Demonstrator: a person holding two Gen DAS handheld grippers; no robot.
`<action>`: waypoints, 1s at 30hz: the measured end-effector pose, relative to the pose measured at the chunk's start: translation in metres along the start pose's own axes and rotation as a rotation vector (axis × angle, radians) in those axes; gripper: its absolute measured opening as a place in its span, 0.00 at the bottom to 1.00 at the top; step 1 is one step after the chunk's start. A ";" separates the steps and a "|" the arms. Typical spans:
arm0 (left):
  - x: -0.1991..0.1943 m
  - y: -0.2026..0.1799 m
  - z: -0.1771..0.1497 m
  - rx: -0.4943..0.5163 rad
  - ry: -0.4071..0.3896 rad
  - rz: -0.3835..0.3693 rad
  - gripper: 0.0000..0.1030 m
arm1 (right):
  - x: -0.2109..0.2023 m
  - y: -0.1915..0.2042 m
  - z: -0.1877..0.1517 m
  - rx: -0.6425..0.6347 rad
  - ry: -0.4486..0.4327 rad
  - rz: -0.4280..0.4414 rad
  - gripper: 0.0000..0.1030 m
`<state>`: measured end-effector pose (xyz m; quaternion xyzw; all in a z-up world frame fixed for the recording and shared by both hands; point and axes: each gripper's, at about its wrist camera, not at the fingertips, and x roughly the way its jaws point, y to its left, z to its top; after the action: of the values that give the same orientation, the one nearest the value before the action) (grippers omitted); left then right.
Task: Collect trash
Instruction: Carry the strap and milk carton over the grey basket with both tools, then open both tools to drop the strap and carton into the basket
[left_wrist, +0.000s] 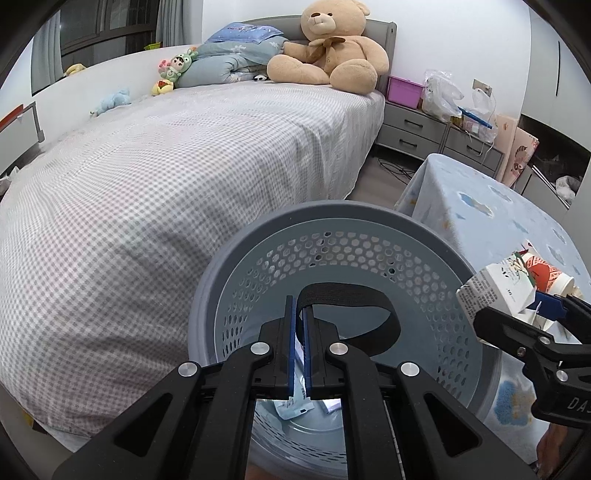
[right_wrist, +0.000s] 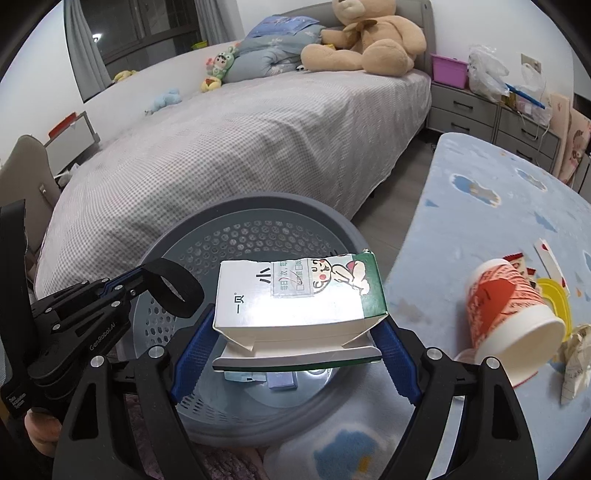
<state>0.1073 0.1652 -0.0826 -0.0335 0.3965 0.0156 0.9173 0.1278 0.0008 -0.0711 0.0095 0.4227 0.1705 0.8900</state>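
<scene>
1. Bedroom around me: a bed with a checked sheet fills the left side, with a big teddy bear sitting against the grey headboard.
2. My left gripper has its blue pads pressed together on a black strap loop, which is fixed to the basket.
3. That perforated grey-blue laundry basket tilts its mouth toward me; scraps of paper trash lie at its bottom.
4. My right gripper stands wide, clamped across a white and green cardboard box with a torn top edge, held over the basket's opening.
5. To the right, a table under a pale blue cloud-print cloth carries a tipped red and white paper cup, and crumpled paper just beside it.
6. Grey drawers stand behind, near the headboard.
</scene>
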 end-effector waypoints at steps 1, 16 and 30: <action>0.002 0.001 0.000 -0.002 0.005 -0.001 0.04 | 0.003 0.001 0.001 -0.003 0.004 0.001 0.78; 0.003 0.001 -0.003 -0.007 -0.011 0.014 0.50 | 0.010 -0.002 0.003 0.000 -0.004 -0.012 0.86; 0.000 0.007 -0.006 -0.034 -0.006 0.020 0.58 | 0.009 0.000 0.000 -0.001 -0.003 -0.017 0.86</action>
<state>0.1022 0.1719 -0.0873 -0.0451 0.3937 0.0314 0.9176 0.1330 0.0040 -0.0777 0.0057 0.4214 0.1631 0.8921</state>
